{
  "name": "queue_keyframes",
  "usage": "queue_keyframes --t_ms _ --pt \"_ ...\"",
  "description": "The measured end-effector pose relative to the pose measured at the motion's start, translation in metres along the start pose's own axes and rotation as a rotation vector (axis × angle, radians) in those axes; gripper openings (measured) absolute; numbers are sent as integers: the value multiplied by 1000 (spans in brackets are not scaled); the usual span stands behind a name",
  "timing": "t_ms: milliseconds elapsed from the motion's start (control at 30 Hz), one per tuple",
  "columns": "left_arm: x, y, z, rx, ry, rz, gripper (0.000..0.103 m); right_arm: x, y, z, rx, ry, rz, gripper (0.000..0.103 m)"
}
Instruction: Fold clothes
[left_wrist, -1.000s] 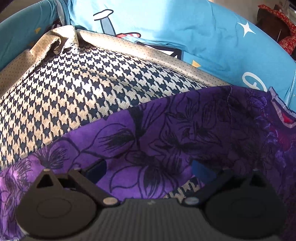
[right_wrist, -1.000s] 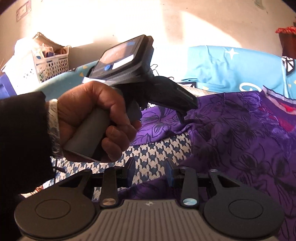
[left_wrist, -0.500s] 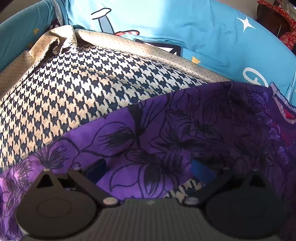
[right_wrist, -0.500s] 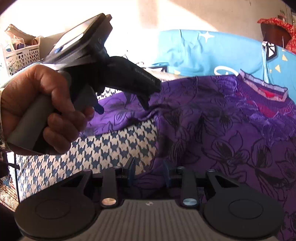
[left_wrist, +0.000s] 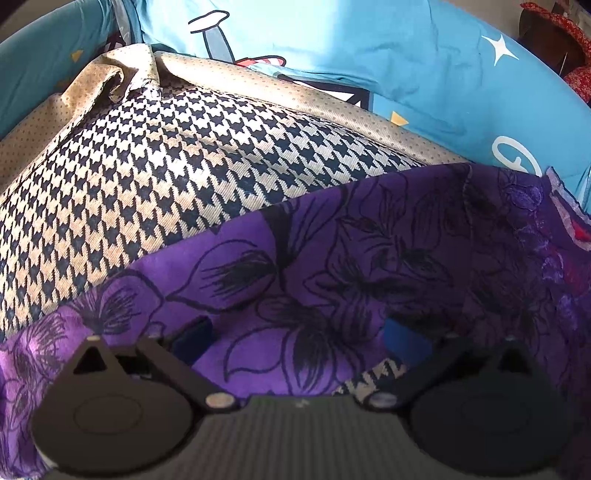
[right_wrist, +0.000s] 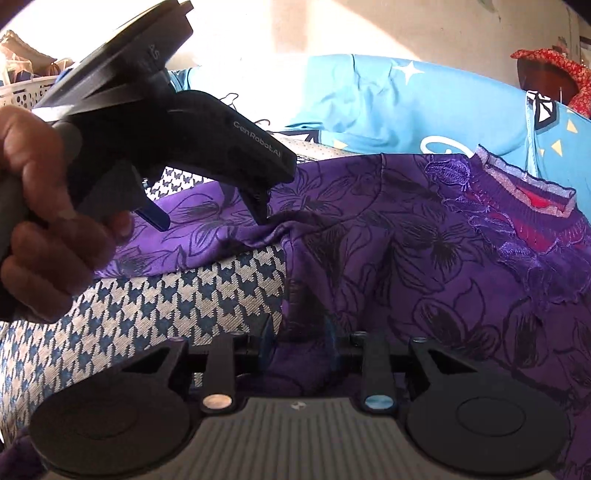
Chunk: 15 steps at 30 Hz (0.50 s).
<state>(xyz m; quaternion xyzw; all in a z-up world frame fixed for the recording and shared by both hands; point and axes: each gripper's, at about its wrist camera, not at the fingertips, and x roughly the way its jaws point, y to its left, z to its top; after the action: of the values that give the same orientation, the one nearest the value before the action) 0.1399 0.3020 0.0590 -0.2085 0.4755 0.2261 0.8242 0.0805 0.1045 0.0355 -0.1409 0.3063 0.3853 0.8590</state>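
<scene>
The purple floral garment (right_wrist: 424, 258) lies spread over a houndstooth cloth (left_wrist: 147, 192), its trimmed neckline (right_wrist: 524, 188) turned toward the far side, where a bright blue printed sheet (left_wrist: 369, 48) covers the rest of the bed. One edge of the purple fabric runs across the checked cloth, and a beige dotted cloth (left_wrist: 295, 99) shows just past the houndstooth. The right gripper (right_wrist: 297, 343) sits low over the near part of the garment with a bunched fold of purple fabric between its jaws, which are closing on it; the pads do not yet look pressed tight. The left gripper (left_wrist: 299, 341) is held by the person's left hand (right_wrist: 48, 221) and points steeply down at the garment's edge; its blue fingers (left_wrist: 192, 338) stand wide apart with the purple cloth lying flat between them, unpinched. A white perforated basket (right_wrist: 22, 92) stands off by the wall, and a red patterned cloth (right_wrist: 554, 70) sits at the far corner.
</scene>
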Motion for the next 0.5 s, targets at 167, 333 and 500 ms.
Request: queue_keyframes --t_ms 167,333,500 --pt "0 1 0 -8 3 2 102 7 0 0 22 3 3 9" --pt "-9 4 5 -15 -29 -2 102 4 9 9 105 -46 98 7" --pt "-12 5 6 17 -42 1 102 12 21 14 172 -65 180 7"
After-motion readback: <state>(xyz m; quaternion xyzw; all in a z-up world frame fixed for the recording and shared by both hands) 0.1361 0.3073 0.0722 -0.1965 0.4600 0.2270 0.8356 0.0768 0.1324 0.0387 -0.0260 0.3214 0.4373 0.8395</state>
